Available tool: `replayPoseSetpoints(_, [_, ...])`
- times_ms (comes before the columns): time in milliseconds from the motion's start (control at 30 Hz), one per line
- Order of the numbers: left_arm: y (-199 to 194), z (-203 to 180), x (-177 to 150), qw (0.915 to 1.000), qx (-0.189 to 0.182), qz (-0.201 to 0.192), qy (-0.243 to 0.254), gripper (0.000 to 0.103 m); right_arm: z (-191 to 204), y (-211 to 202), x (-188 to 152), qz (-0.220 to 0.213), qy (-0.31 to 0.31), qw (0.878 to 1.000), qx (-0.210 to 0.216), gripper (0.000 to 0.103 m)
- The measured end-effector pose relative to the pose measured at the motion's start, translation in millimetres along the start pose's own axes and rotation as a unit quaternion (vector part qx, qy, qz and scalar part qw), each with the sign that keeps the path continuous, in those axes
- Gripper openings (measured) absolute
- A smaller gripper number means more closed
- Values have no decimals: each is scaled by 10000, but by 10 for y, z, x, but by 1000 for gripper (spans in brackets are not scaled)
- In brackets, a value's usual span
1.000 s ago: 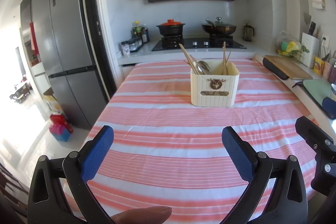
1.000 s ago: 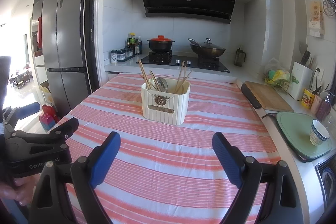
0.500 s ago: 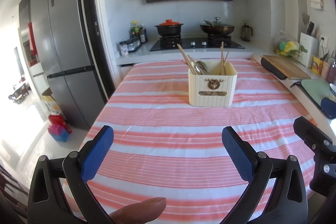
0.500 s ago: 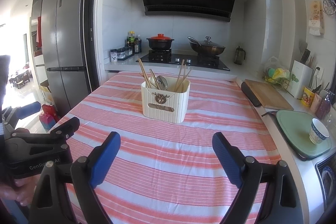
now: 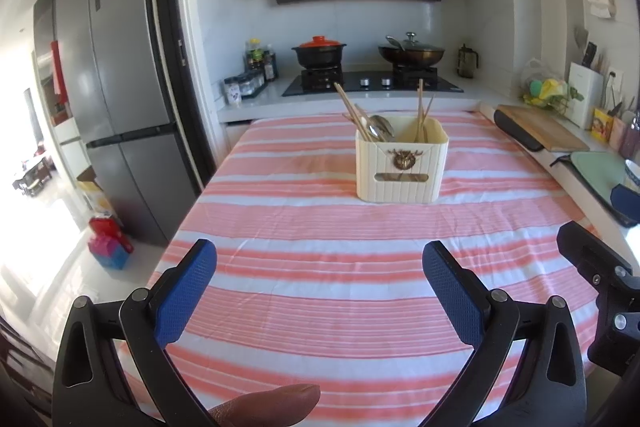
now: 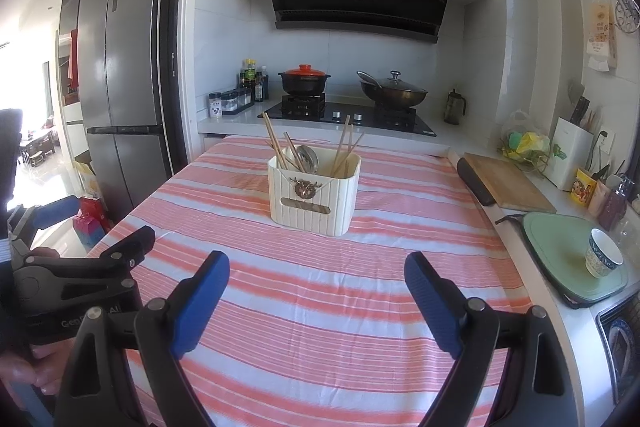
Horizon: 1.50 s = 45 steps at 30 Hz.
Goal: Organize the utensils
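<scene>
A cream utensil holder with a brass emblem stands in the middle of the pink-and-white striped tablecloth. Wooden chopsticks and a metal spoon stick out of it. My left gripper hovers open over the near part of the table, nothing between its blue pads. My right gripper is open too, well short of the holder. In the right wrist view the left gripper's body shows at the lower left, held by a hand.
A grey fridge stands left of the table. Behind it a stove carries a red-lidded pot and a wok. Along the right counter lie a cutting board, a green mat and a patterned cup.
</scene>
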State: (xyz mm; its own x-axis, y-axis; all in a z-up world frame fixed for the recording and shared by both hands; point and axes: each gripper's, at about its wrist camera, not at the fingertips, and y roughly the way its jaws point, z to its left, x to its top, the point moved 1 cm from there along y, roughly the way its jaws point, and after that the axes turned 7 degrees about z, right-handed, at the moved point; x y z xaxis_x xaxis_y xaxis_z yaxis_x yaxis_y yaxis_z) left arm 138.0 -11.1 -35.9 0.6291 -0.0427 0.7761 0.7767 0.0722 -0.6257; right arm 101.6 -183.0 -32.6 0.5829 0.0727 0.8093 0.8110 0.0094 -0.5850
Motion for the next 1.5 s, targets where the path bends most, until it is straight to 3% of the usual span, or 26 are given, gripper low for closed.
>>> replayPoseSetpoints(1500, [117, -46, -11, 9996, -126, 184, 178, 103, -124, 124, -56, 222, 98, 9995, -221, 91])
